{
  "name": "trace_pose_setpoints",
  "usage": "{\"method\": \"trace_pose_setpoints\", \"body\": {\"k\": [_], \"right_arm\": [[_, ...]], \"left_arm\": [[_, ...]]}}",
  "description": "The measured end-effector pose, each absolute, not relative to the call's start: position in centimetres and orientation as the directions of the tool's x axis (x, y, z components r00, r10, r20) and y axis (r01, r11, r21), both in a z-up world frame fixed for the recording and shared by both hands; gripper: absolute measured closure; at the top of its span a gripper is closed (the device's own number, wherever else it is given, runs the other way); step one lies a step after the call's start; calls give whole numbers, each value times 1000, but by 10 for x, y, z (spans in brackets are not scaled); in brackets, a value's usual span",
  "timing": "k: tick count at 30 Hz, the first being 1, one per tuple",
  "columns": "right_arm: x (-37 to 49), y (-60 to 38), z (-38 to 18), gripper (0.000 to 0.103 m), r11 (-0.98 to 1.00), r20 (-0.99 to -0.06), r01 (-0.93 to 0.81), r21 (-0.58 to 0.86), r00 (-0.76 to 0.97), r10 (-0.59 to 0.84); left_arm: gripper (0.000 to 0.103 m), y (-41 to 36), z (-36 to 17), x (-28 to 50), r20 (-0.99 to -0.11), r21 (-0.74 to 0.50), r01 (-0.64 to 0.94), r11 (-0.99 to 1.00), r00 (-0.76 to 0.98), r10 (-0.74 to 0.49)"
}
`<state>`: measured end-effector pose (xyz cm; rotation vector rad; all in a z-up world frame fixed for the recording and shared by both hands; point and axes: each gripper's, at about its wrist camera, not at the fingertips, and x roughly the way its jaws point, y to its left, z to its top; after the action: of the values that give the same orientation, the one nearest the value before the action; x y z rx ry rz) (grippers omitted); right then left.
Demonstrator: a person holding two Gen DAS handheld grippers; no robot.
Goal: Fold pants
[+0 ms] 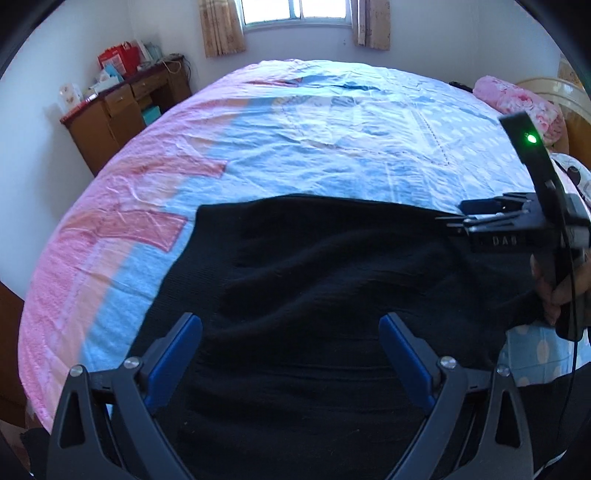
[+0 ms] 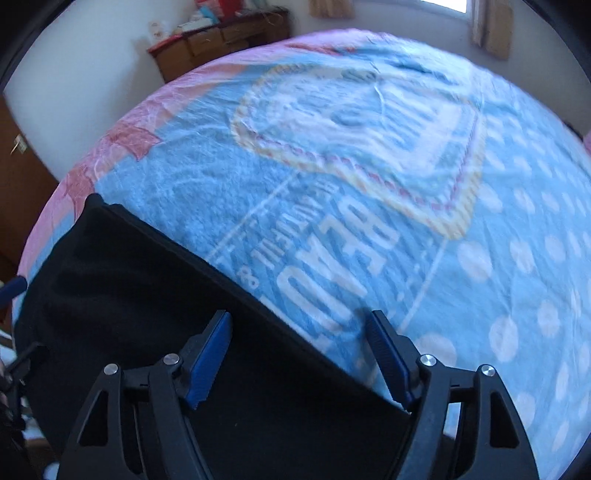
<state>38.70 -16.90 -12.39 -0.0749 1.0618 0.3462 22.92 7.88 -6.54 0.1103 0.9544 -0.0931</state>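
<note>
Black pants (image 1: pixel 314 280) lie spread on the near part of the bed, with soft wrinkles. My left gripper (image 1: pixel 290 325) is open above the pants, its blue pads wide apart and empty. My right gripper (image 2: pixel 299 321) is open too, straddling the far edge of the pants (image 2: pixel 147 295), which runs diagonally across the blue blanket. The right gripper's body (image 1: pixel 517 225) shows in the left wrist view at the right edge of the pants, held by a hand. A blue tip of the left gripper (image 2: pixel 13 286) shows at the left edge of the right wrist view.
A pink and blue printed blanket (image 1: pixel 332 133) covers the bed. A wooden desk (image 1: pixel 122 107) with boxes stands at the far left by the wall. A pink floral pillow (image 1: pixel 517 99) lies at the far right. A curtained window (image 1: pixel 295 14) is behind.
</note>
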Motion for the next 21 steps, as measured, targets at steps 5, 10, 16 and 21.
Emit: {"method": "trace_pose_setpoints", "body": {"k": [5, 10, 16, 21], "right_arm": [[380, -153, -119, 95, 890, -857, -417, 182, 378, 352], [363, -149, -95, 98, 896, -828, -402, 189, 426, 365], [298, -134, -41, 100, 840, -718, -490, 232, 496, 488], [240, -102, -34, 100, 806, -691, -559, 194, 506, 517]], "left_arm": [[4, 75, -63, 230, -801, 81, 127, 989, 598, -11], [4, 81, -51, 220, -778, 57, 144, 988, 626, -47], [4, 92, -44, 198, -748, 8, 167, 986, 656, -105], [4, 100, -48, 189, -754, -1, 160, 987, 648, -106]]}}
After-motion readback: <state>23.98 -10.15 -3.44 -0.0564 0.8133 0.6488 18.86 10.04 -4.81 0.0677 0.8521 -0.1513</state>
